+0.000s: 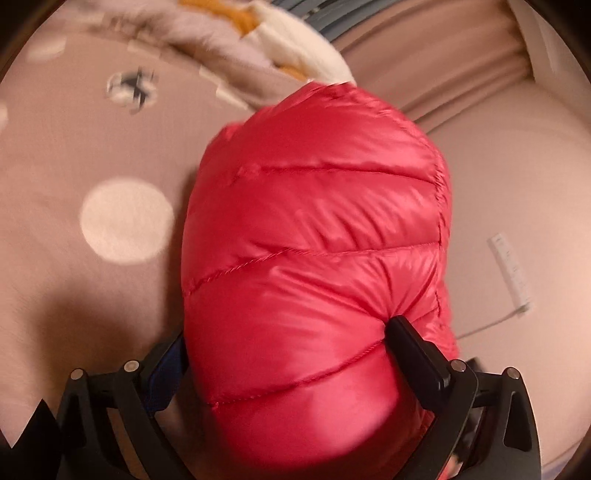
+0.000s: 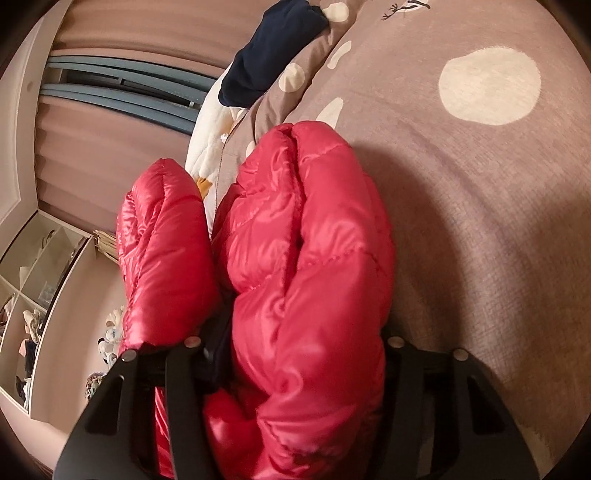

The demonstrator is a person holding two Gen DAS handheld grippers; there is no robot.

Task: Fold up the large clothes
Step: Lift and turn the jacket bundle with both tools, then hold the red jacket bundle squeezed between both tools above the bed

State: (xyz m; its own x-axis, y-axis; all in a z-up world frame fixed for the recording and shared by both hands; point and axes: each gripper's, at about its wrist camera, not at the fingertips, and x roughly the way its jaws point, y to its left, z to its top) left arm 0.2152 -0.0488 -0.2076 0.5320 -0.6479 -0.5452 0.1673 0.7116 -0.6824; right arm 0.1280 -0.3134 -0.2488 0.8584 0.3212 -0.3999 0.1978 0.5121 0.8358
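A shiny red quilted down jacket [image 1: 314, 258] fills the middle of the left wrist view, bunched thickly between the fingers of my left gripper [image 1: 288, 350], which is shut on it above a brown bed cover [image 1: 74, 147]. The left finger is mostly hidden by the fabric. In the right wrist view the same red jacket [image 2: 306, 266] hangs in puffy folds, and my right gripper [image 2: 295, 354] is shut on it. Its fingertips are buried in the fabric. A second fold or sleeve [image 2: 162, 236] hangs to the left.
The bed cover [image 2: 480, 221] is brown with pale round spots. A white and orange plush blanket [image 1: 288, 48] and a navy garment [image 2: 273, 51] lie at the bed's far end. Pink curtains [image 2: 129, 33], a window and a white shelf unit [image 2: 33, 280] stand beyond the bed edge.
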